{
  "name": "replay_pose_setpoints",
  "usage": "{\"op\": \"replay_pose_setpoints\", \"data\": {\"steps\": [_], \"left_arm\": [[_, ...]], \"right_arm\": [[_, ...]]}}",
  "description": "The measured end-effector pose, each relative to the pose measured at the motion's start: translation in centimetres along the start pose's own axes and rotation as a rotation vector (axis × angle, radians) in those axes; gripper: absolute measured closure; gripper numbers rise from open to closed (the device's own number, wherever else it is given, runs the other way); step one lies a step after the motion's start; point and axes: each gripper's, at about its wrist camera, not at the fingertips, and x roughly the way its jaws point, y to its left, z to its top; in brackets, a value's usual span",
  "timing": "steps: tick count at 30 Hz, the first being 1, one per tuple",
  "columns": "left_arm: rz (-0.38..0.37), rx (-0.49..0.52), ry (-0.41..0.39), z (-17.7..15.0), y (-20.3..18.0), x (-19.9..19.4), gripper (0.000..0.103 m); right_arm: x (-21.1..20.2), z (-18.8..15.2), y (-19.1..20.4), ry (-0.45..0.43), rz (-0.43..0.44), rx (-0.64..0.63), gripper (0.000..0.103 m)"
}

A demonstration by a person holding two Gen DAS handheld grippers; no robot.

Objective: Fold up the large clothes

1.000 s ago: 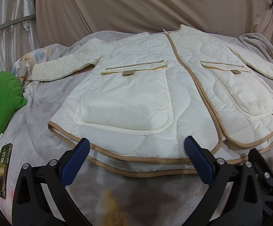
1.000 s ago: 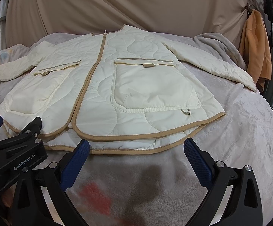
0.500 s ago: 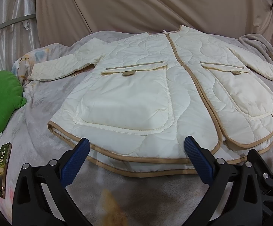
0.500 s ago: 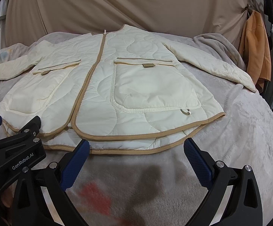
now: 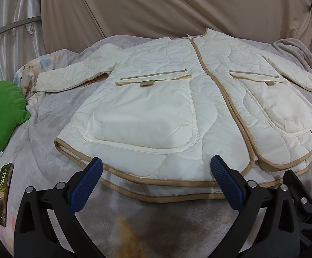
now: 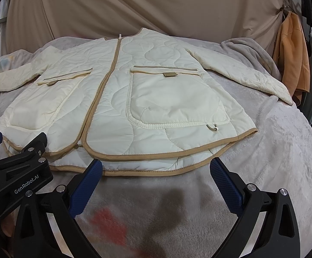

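A cream quilted jacket [image 5: 166, 107] with tan trim lies flat and front up on a grey blanket, both sleeves spread out; it also shows in the right wrist view [image 6: 134, 99]. My left gripper [image 5: 156, 182] is open and empty, hovering just before the jacket's bottom hem on its left half. My right gripper [image 6: 156, 182] is open and empty, just before the hem on the right half. The left gripper's body [image 6: 16, 172] shows at the left of the right wrist view.
A grey blanket [image 6: 274, 150] covers the bed. A green cushion [image 5: 1, 116] and a phone [image 5: 3, 193] lie at the left. An orange garment [image 6: 293, 58] hangs at the right. A beige curtain [image 5: 156, 6] hangs behind.
Both grippers have drifted very slightly; the jacket has not moved.
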Motion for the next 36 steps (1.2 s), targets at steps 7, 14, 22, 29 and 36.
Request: {"op": "replay_pose_setpoints", "data": {"steps": [7,14,22,29,36], "left_arm": [[-0.098,-0.069,-0.005,1.4,2.6,-1.4,0.005],[-0.127,-0.170,-0.014,6.4,8.9,-0.7,0.005],[-0.119,-0.243,0.028,10.8,11.8,5.2,0.005],[-0.121,-0.235,0.016,14.1,12.5,8.6,0.005],[-0.189,-0.231,-0.022,18.2,11.8,10.5,0.005]], "right_arm": [[-1.0,2.5,-5.7,-0.011,0.020,0.094,0.005],[1.8,8.2,-23.5,-0.042,-0.160,0.349,0.005],[12.1,11.2,-40.7,0.037,-0.137,0.754,0.006],[18.7,12.1,-45.3,0.103,-0.104,0.909,0.068],[14.1,25.6,-33.3,-0.168,0.023,0.568,0.101]]}}
